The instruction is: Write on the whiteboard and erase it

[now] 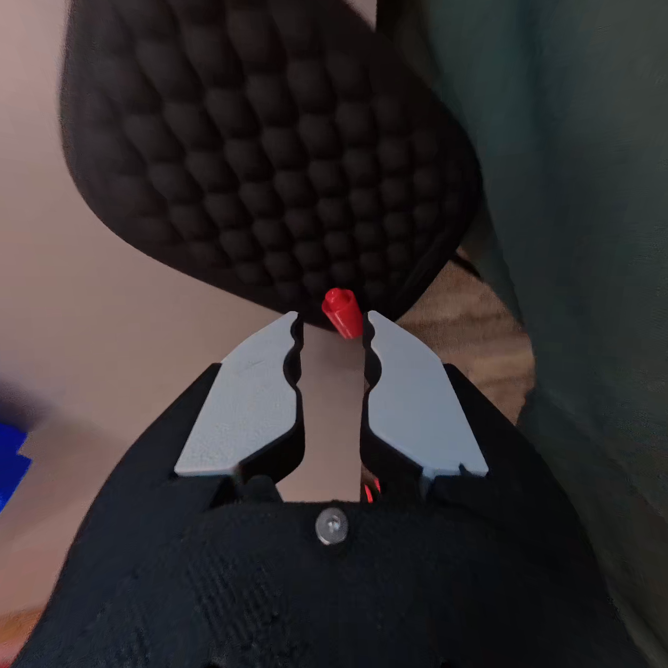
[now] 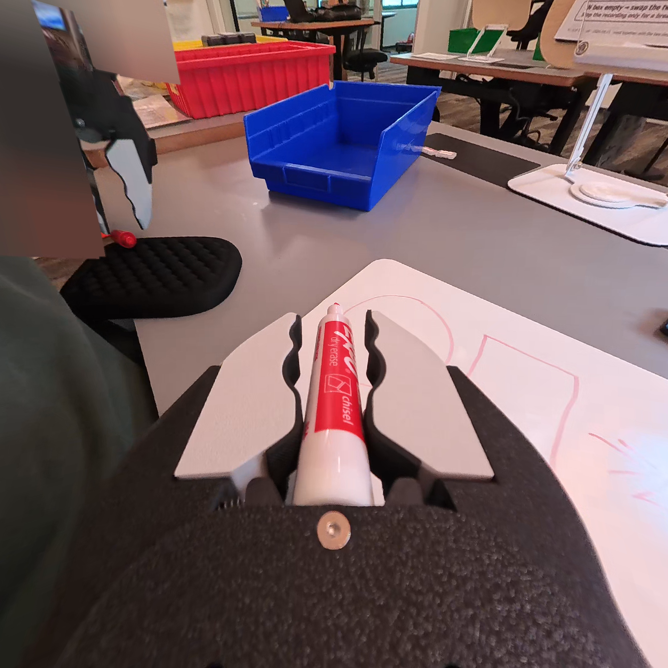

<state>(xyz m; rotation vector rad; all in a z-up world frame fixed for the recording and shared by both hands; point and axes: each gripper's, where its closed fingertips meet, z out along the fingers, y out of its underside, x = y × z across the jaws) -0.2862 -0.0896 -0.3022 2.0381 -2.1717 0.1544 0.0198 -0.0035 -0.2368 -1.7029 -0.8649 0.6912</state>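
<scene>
My right gripper (image 2: 332, 318) is shut on a red and white dry-erase marker (image 2: 334, 394), uncapped, its tip pointing forward over the near corner of the whiteboard (image 2: 524, 408). The board lies on the grey table (image 2: 361, 231) and bears red drawn outlines and scribbles. My left gripper (image 1: 332, 318) has its jaws apart, and it also shows at the left of the right wrist view (image 2: 126, 188). The red marker cap (image 1: 341, 312) sits just past its fingertips against the right one, narrower than the gap, over a black dimpled pad (image 1: 271, 162). The cap (image 2: 123, 238) and pad (image 2: 155, 274) also show in the right wrist view.
An empty blue bin (image 2: 339, 144) stands mid-table behind the board. A red bin (image 2: 253, 76) is farther back on the left. A white stand (image 2: 592, 191) on a black mat is at the right. A person's dark green clothing (image 2: 54, 397) is close on the left.
</scene>
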